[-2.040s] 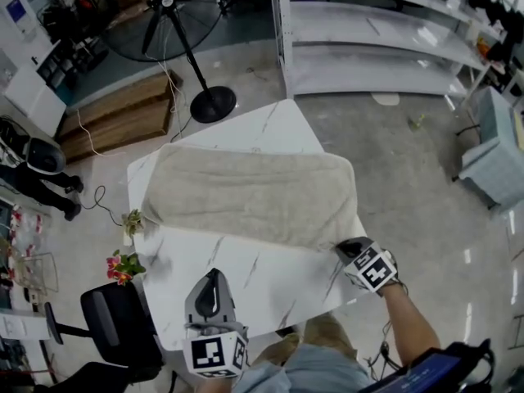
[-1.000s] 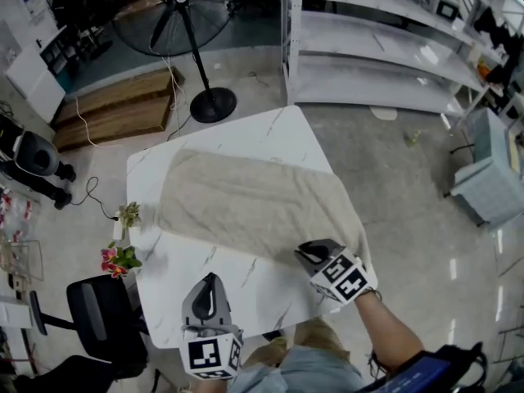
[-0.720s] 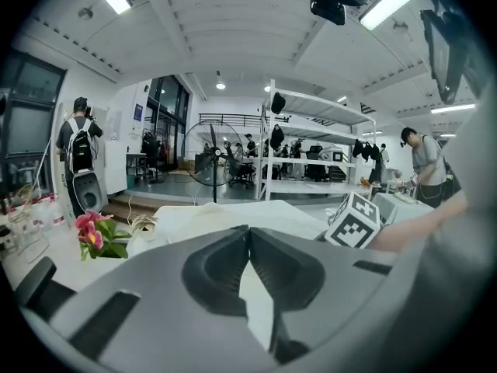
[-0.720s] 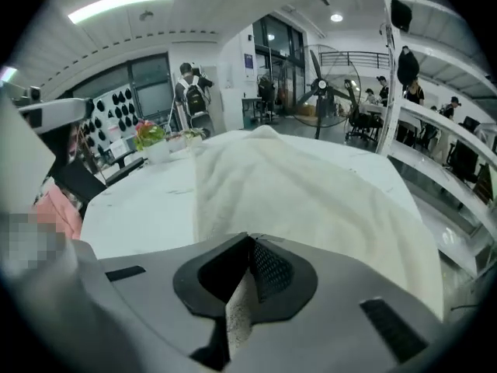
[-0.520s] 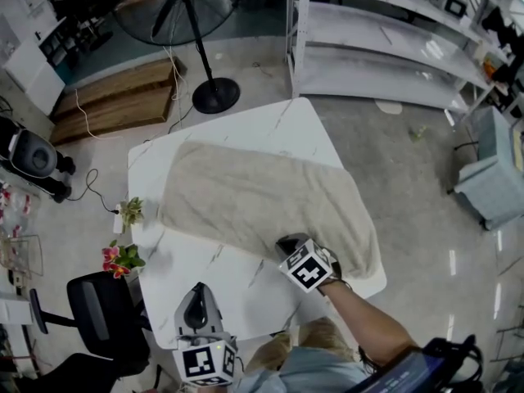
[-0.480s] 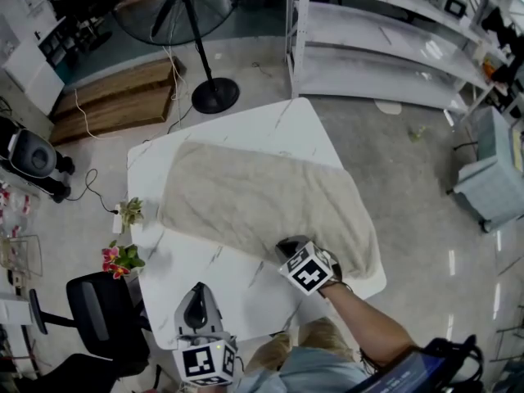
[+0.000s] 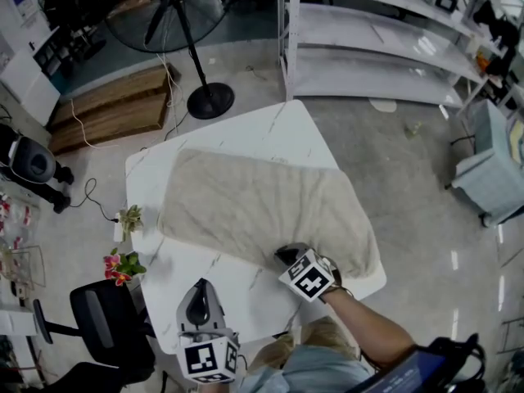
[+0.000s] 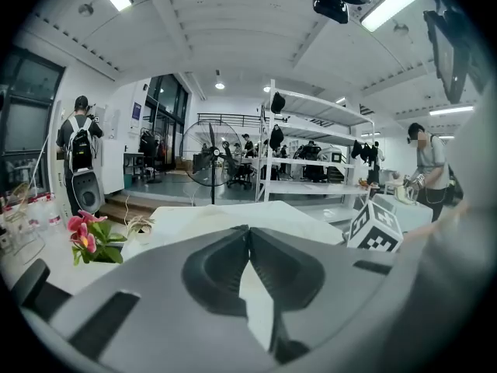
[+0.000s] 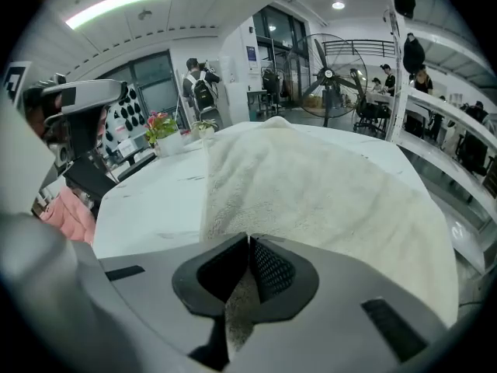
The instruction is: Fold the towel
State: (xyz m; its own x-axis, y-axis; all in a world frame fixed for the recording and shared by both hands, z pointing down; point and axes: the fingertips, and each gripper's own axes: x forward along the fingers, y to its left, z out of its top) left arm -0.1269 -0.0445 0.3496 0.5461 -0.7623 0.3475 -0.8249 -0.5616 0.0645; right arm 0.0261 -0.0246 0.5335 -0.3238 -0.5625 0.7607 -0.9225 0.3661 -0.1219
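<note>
Right gripper [image 7: 284, 255] has shifted left, pinching towel [image 7: 262, 203] on marble table [image 7: 246, 133].

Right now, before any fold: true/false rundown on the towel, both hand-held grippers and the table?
1. The right hand-held gripper is shut on the near edge of the towel. True.
2. The left hand-held gripper holds a towel corner. False: it is shut and empty, over bare table.
3. The towel is bunched in a heap. False: it lies spread across the table.
4. There are pink flowers by the table's left edge in the head view. True.
</note>
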